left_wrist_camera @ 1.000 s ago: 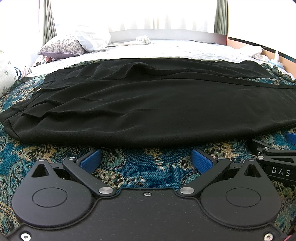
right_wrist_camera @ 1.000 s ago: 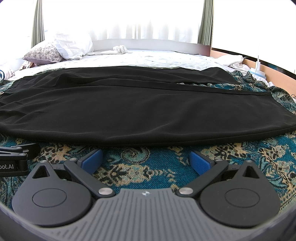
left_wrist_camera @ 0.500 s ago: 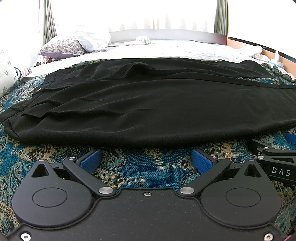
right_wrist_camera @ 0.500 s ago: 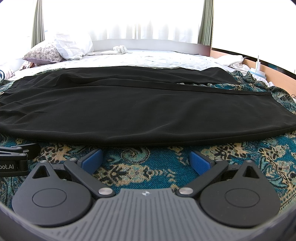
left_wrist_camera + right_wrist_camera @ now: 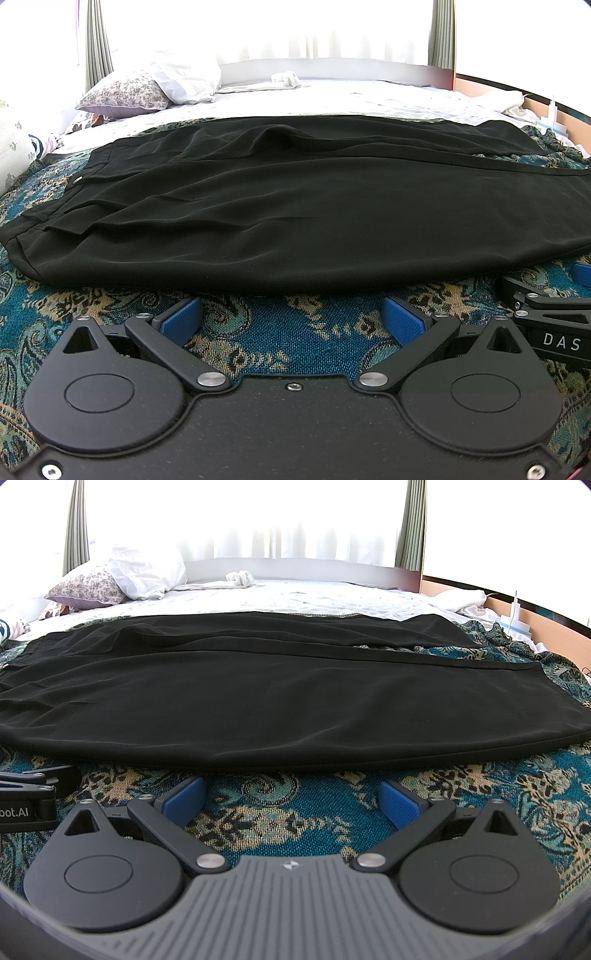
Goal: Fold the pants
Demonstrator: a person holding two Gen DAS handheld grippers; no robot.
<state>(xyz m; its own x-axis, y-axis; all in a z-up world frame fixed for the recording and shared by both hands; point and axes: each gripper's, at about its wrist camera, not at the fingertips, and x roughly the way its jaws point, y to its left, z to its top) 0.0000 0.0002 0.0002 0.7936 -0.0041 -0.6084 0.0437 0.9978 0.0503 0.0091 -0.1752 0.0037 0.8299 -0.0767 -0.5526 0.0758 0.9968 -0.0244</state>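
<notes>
black pants (image 5: 295, 206) lie spread flat across a teal paisley blanket (image 5: 280, 332) on the bed, waistband end to my left, leg hems to my right. far leg sits a bit offset behind the near one, with a strip of blanket showing between them at the hem end. some soft wrinkles near the waistband, the rest fairly smooth.

my left gripper (image 5: 293, 319) rests low over the blanket just short of the pants' near edge, fingers spread wide, blue pads (image 5: 181, 319) holding nothing. my right gripper (image 5: 293, 801) is the same: fingers parted wide, blue pads (image 5: 400, 805) bare, just short of the near edge, not touching the cloth as far as i can see. the two grippers sit side by side, each one's black body showing at the edge of the other's view.

behind the pants is a white sheet (image 5: 295, 598), a floral pillow (image 5: 125, 94) and a white pillow (image 5: 147, 570) at far left, and bright curtains (image 5: 240, 517) at the back.
</notes>
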